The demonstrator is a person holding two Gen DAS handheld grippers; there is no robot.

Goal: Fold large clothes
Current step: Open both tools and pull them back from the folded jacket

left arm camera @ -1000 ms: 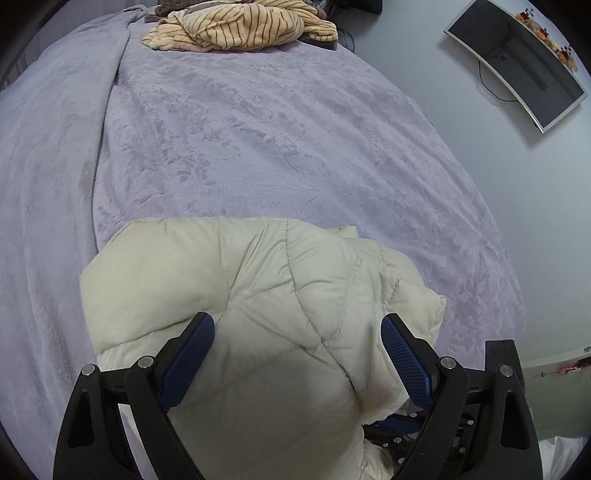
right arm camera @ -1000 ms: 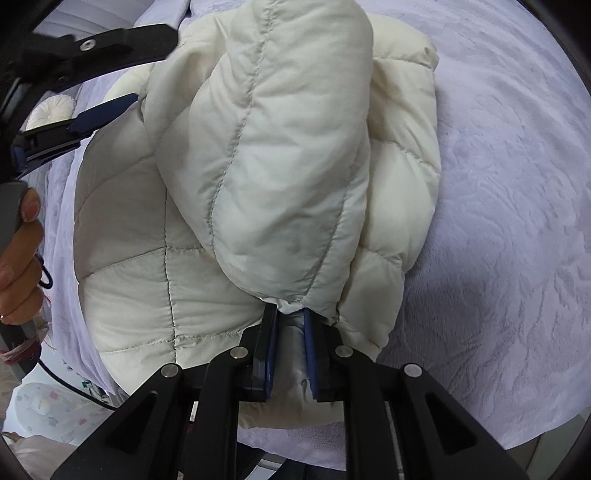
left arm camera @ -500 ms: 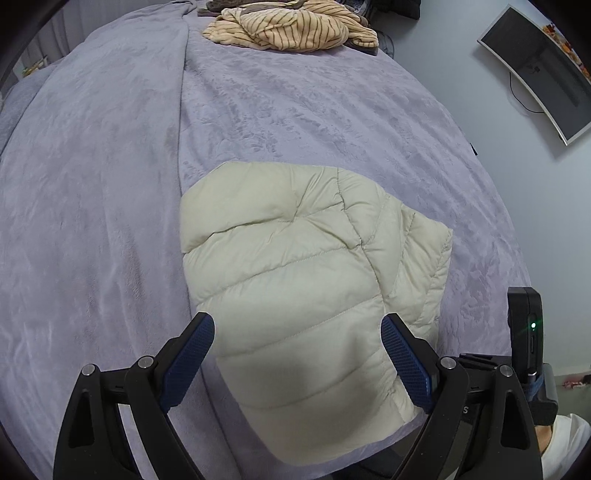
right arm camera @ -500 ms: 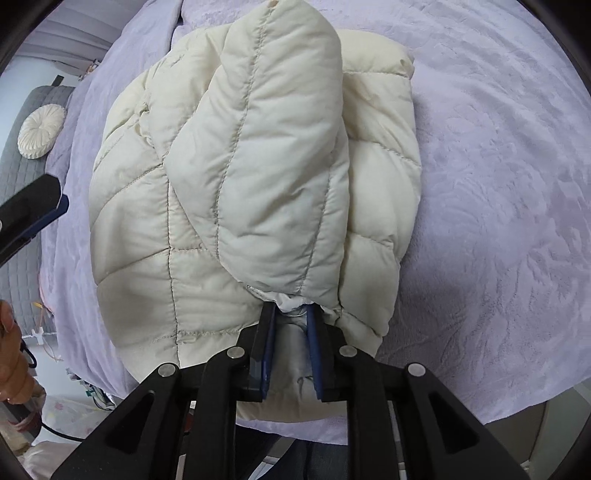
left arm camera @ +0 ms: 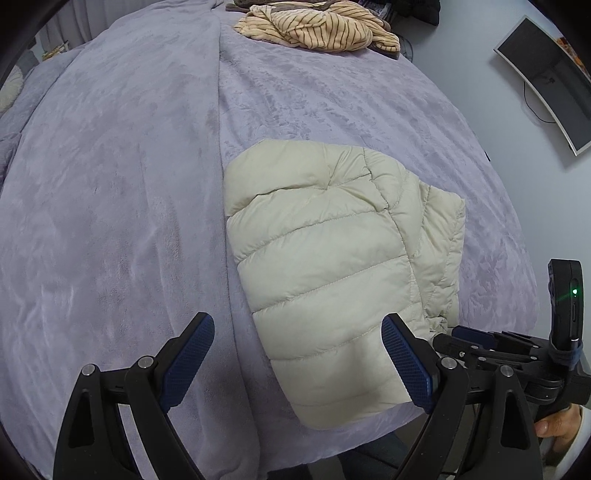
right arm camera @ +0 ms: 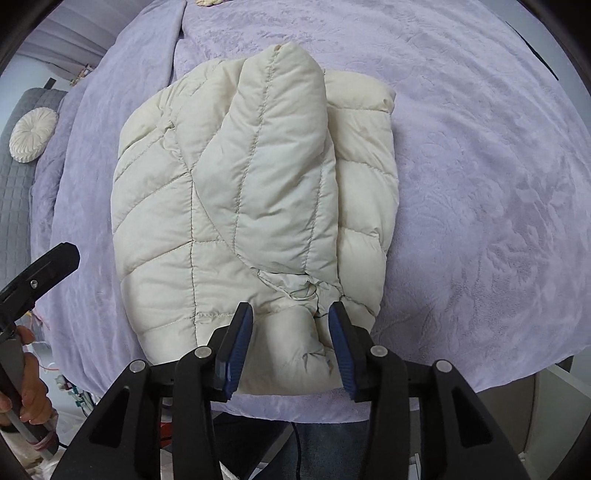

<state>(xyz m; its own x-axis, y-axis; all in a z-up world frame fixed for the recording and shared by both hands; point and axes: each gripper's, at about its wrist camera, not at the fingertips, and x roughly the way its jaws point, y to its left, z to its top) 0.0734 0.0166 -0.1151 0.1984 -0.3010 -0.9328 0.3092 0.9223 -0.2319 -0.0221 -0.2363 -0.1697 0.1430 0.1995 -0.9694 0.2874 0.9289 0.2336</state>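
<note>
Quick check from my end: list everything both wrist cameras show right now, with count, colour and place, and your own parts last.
puffer jacket: one, cream, folded on the bed's near edge, sleeve laid on top.
bed cover: one, lilac, plush, under the jacket.
striped garment: one, tan with dark stripes, crumpled at the far end of the bed.
round cushion: one, white, on the grey quilted surface beside the bed.
monitor: one, dark screen with white frame, on the wall.
left gripper: one, black with blue pads, open, above the jacket's hem.
right gripper: one, black with blue pads, jaws opening, sleeve cuff between them, not pinched.
hands: two, each partly visible on a gripper handle.
</note>
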